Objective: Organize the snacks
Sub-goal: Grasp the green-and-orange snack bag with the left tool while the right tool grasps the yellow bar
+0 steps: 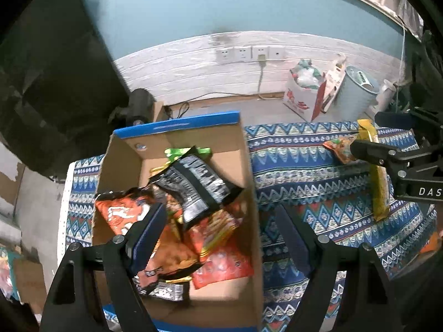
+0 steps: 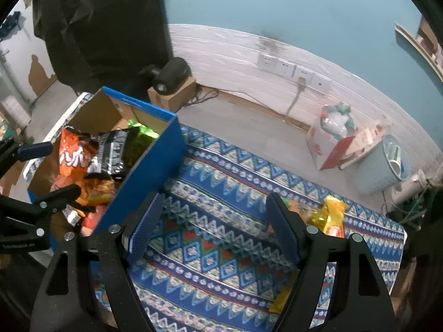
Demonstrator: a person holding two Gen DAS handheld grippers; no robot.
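A blue cardboard box (image 1: pixel 177 123) (image 2: pixel 149 171) stands on the patterned cloth and holds several snack packets, with a black one (image 1: pixel 193 182) (image 2: pixel 110 155) on top and orange ones (image 1: pixel 121 213) (image 2: pixel 73 155) beside it. My left gripper (image 1: pixel 221 221) is open and empty, hovering over the box's right part, one finger inside it. My right gripper (image 2: pixel 213 221) is open and empty above the cloth, right of the box. A long yellow packet (image 1: pixel 378 182) (image 2: pixel 331 215) and an orange packet (image 1: pixel 340 148) lie on the cloth by its right finger.
The patterned cloth (image 2: pixel 221 171) covers the table. On the floor behind are a white box of rubbish (image 1: pixel 301 94), a pale blue bin (image 1: pixel 357 94) and a black device on a small carton (image 2: pixel 171 83). Wall sockets (image 1: pixel 249 54) have a cable plugged in.
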